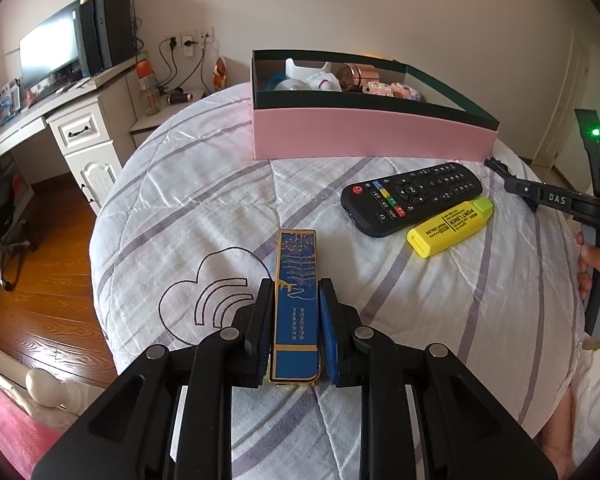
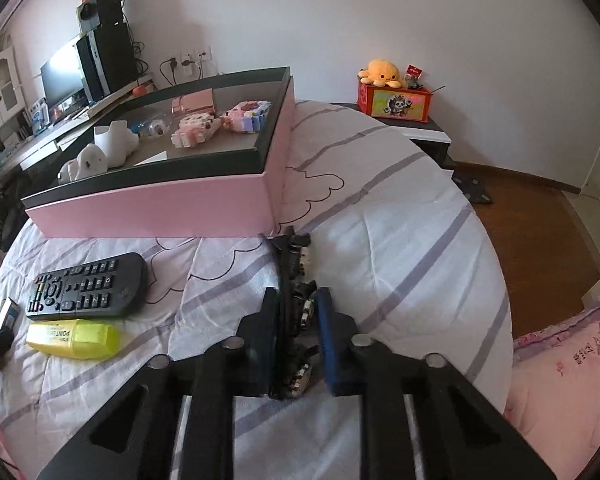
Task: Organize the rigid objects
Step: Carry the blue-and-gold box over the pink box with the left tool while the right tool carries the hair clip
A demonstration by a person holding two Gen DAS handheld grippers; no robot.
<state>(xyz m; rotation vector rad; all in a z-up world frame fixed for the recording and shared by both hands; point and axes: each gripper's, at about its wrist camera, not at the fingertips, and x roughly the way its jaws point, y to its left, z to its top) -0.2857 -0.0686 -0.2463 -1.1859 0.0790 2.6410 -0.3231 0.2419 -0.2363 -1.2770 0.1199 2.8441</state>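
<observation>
bed (image 1: 204, 184) under a striped quilt, everything staged on it. pink box (image 1: 364, 132) sits at the far side, lid off, dark inner walls. inside, from the right wrist view: white figures (image 2: 114, 142), pink block toys (image 2: 220, 120), a copper-coloured piece (image 2: 192, 106). so part of the sorting looks done, judging by what already lies in there.

remote (image 1: 412, 198) flat on the quilt in front of the box, untouched. yellow highlighter (image 1: 448, 228) just beside it, touching or nearly so along its near edge. both outside the box.

blue case (image 1: 296, 312), gold-trimmed, long and flat-sided, stands on edge between the fingers of the left gripper (image 1: 296, 304). pads pressed on both faces, clamped on it. its far end reaches out past the fingertips; whether it rests on the quilt or is lifted i cannot tell.

right gripper (image 2: 296, 312) closed around a dark, thin jointed object (image 2: 290, 264), black with small pale parts, sticking forward toward the box's near corner. too tangled to name. grip looks off-centre, hard against the left pad.

left to do, as i read it: case and dark object into the box, then remote and highlighter. roughly halfway.
</observation>
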